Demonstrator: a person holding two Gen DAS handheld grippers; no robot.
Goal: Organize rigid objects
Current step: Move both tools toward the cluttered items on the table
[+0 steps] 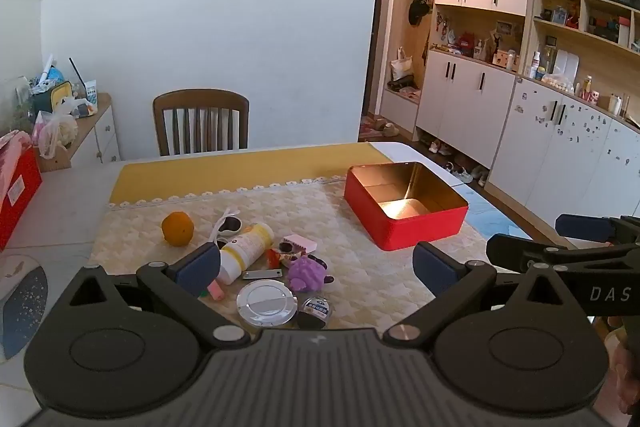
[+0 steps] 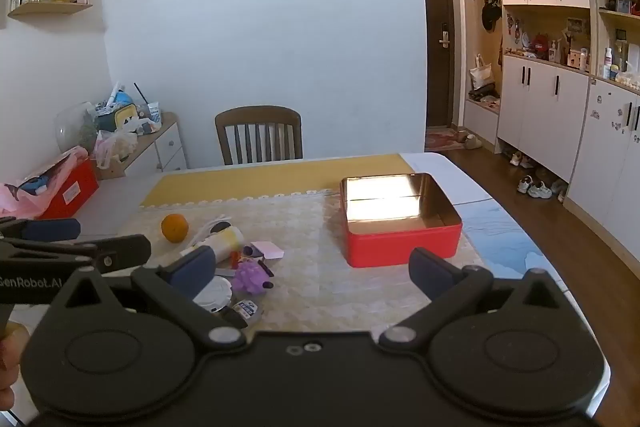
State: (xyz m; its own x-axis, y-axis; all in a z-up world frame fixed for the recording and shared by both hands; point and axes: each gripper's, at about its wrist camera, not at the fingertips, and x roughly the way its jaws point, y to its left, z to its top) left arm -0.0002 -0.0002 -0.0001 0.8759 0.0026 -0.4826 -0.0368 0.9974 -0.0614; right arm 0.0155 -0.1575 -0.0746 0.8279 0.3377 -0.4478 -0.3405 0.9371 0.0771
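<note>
1. My left gripper (image 1: 316, 269) – jaws wide, empty; item pile with white bottle (image 1: 244, 251) just ahead, long axis slanting away rightward
2. My right gripper (image 2: 312, 273) – jaws wide, empty; red tin (image 2: 400, 223) ahead, nearer this hand

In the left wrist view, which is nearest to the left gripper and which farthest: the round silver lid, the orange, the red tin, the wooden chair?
From the left gripper:
1. Round silver lid, just below, between the fingers.
2. Orange, far left on the mat.
3. Red tin, right; close to the orange's rank.
4. Wooden chair, behind the table.
</note>
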